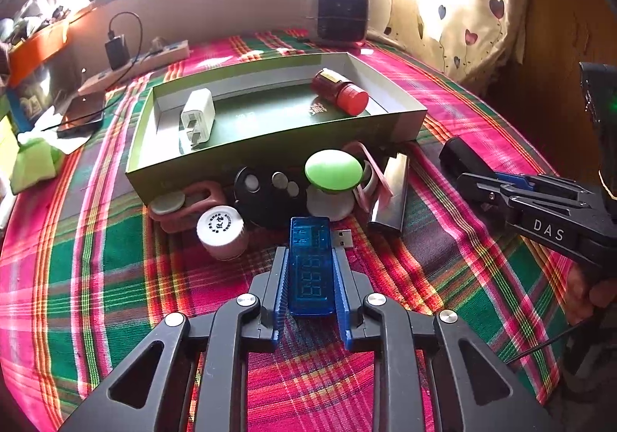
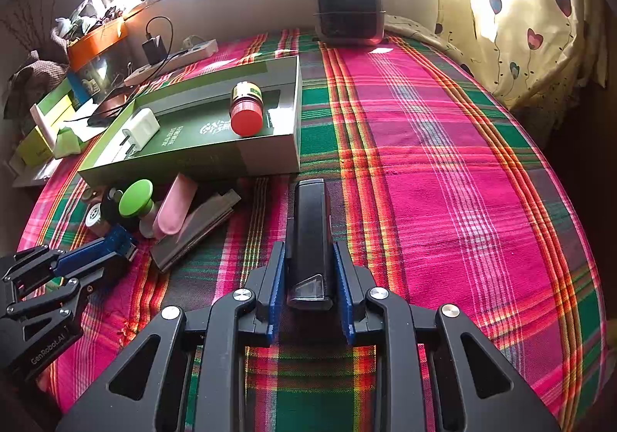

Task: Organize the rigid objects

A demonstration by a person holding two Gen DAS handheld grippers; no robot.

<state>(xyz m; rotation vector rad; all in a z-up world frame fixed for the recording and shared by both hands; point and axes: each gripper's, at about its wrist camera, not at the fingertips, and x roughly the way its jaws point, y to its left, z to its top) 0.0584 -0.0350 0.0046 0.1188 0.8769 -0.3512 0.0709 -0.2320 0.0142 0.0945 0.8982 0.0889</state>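
Note:
My left gripper (image 1: 310, 252) is shut on a translucent blue USB meter (image 1: 311, 277), its plug pointing right, just above the plaid cloth. My right gripper (image 2: 308, 250) is shut on a black rectangular device (image 2: 308, 216) that points away from me. In the left wrist view this gripper (image 1: 476, 183) sits at the right with the black device (image 1: 459, 154). An open green box (image 1: 270, 158) lies ahead and holds a white charger (image 1: 197, 115) and a red-capped bottle (image 1: 339, 90). Loose items crowd its near wall: a green-lidded jar (image 1: 333, 169), a white-capped bottle (image 1: 220, 229), a black round gadget (image 1: 266, 193) and a silver bar (image 1: 389, 193).
A dark heater (image 1: 339, 13) stands at the back by the window. A power strip (image 1: 139, 63) with a plugged charger and a phone (image 1: 81, 115) lie at the back left. Boxes and clutter line the left edge. A heart-print curtain (image 2: 520, 27) hangs at the right.

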